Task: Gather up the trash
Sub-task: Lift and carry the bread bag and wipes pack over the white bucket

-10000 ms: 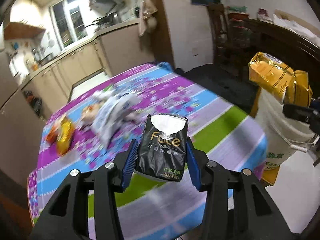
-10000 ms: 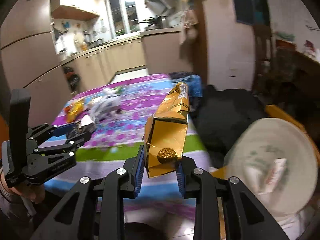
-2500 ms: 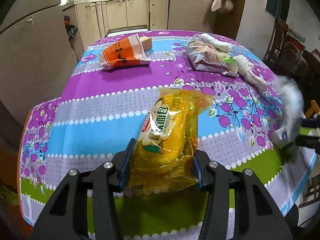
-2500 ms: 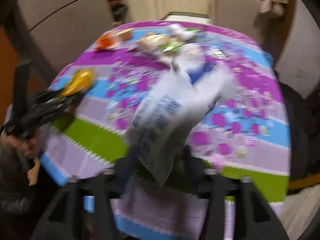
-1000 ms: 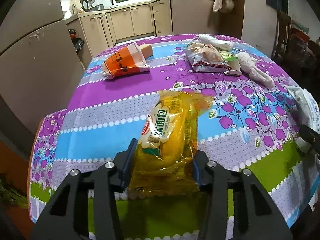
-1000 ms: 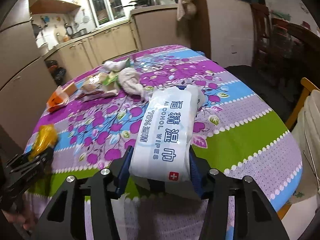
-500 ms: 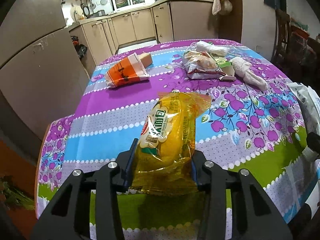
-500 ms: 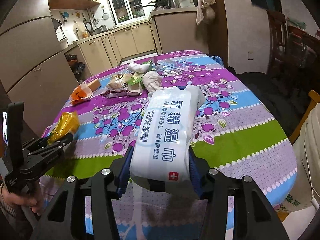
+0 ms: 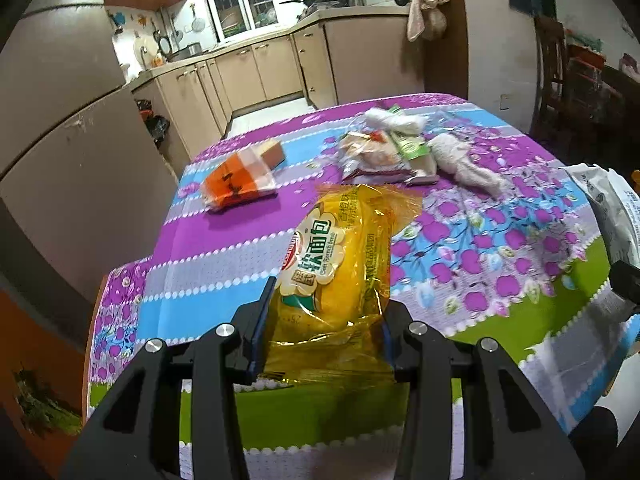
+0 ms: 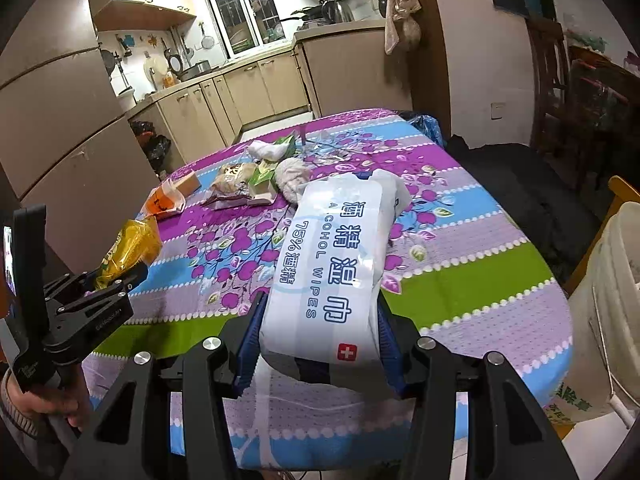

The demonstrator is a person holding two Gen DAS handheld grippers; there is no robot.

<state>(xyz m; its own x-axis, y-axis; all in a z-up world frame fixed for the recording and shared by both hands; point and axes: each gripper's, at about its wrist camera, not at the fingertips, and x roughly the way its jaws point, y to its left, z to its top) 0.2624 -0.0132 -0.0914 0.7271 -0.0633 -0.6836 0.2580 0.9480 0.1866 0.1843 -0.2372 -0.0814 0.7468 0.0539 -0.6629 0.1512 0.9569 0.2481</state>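
Observation:
My left gripper (image 9: 322, 326) is shut on a yellow bread wrapper (image 9: 340, 264), held above the near edge of the flowered table (image 9: 224, 256). From the right wrist view the same wrapper (image 10: 128, 246) shows at the left in the left gripper (image 10: 116, 276), with a hand below it. The right gripper (image 10: 318, 334) is shut on a white alcohol wipes pack (image 10: 336, 264), lifted over the table's near side. More trash lies at the table's far end: an orange packet (image 9: 238, 180), a clear snack bag (image 9: 374, 156) and crumpled white tissue (image 9: 464, 158).
A white sack-lined bin (image 10: 608, 316) stands by the table's right corner. Kitchen cabinets (image 10: 224, 104) run behind the table and a tall fridge (image 9: 68, 132) stands at the left. A dark chair (image 10: 548, 40) and dark furniture fill the right side.
Both grippers have risen and drawn back from the table, each still holding its item. More of the kitchen shows above the table in both views.

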